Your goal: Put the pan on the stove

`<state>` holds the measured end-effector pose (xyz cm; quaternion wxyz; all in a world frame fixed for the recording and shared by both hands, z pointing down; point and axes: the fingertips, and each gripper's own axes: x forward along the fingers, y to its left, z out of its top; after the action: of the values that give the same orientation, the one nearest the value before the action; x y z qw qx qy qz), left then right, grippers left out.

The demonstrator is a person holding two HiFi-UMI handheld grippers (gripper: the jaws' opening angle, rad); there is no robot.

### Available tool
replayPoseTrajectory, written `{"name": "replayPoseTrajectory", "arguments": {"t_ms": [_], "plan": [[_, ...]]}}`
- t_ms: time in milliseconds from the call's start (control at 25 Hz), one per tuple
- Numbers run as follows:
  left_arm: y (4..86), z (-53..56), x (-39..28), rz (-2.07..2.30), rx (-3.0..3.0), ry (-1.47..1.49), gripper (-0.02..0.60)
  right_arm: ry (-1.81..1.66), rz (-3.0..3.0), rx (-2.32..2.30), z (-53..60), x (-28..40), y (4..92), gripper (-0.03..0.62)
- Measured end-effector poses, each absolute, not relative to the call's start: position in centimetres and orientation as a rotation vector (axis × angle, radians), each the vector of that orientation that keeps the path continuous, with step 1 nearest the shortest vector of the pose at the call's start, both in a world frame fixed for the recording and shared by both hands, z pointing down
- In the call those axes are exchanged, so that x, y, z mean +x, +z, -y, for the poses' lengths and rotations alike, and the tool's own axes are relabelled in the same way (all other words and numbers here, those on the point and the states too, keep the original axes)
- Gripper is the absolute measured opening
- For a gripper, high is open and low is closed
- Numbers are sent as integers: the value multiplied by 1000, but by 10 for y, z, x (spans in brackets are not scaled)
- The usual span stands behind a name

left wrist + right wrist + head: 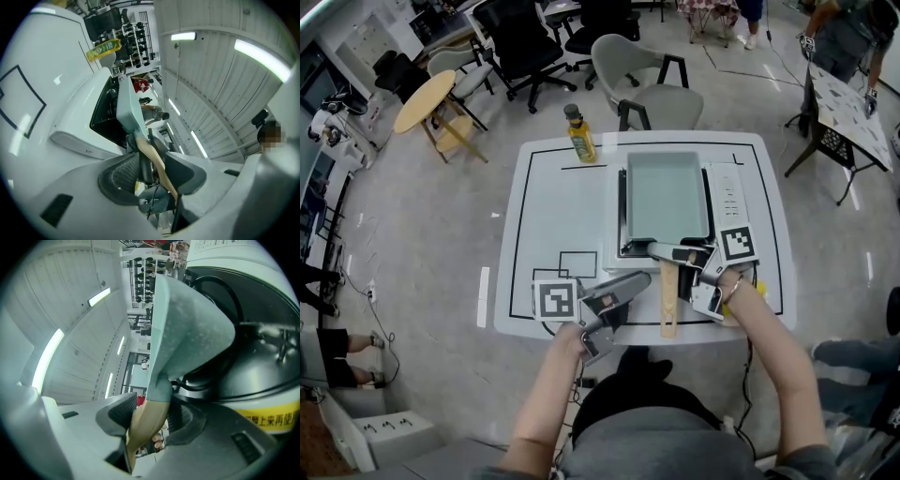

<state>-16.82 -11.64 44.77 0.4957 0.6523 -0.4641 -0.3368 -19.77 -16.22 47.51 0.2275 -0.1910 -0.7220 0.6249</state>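
A pale green rectangular pan (664, 195) sits on the portable stove (729, 192) at the middle of the white table (553, 206). Its wooden handle (668, 300) points toward me. My right gripper (675, 253) is shut on the handle where it meets the pan; in the right gripper view the wooden handle (145, 425) fills the gap in my right gripper (150, 418), below the pan (187, 324). My left gripper (636, 281) stands open just left of the handle. In the left gripper view my left gripper (150, 173) has its pads apart, and the handle (157, 161) runs beyond them, untouched.
A yellow oil bottle (580, 136) stands at the table's far edge, left of the stove. Black tape lines mark the tabletop. Office chairs (652, 80) and a round wooden table (427, 98) stand behind. The stove's side carries a yellow label (272, 416).
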Motion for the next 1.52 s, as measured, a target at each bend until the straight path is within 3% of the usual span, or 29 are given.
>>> {"name": "replayPoseTrajectory", "arguments": {"t_ms": [320,760,1200,1520], "plan": [[451,115,-202,1432,1603,-667,146,1712,2002,-518,163,-198,476,181],[435,108,-259,1996,1552,-327,8,1725,2001,-513,164,-198,476,181],[429,114,-262,2054,1576,-258,6,1735,2006,-540,163,-199,474,183],[425,114,-265,2063,1570,-275,6,1757,2047,-564,166,-195,466,222]]}}
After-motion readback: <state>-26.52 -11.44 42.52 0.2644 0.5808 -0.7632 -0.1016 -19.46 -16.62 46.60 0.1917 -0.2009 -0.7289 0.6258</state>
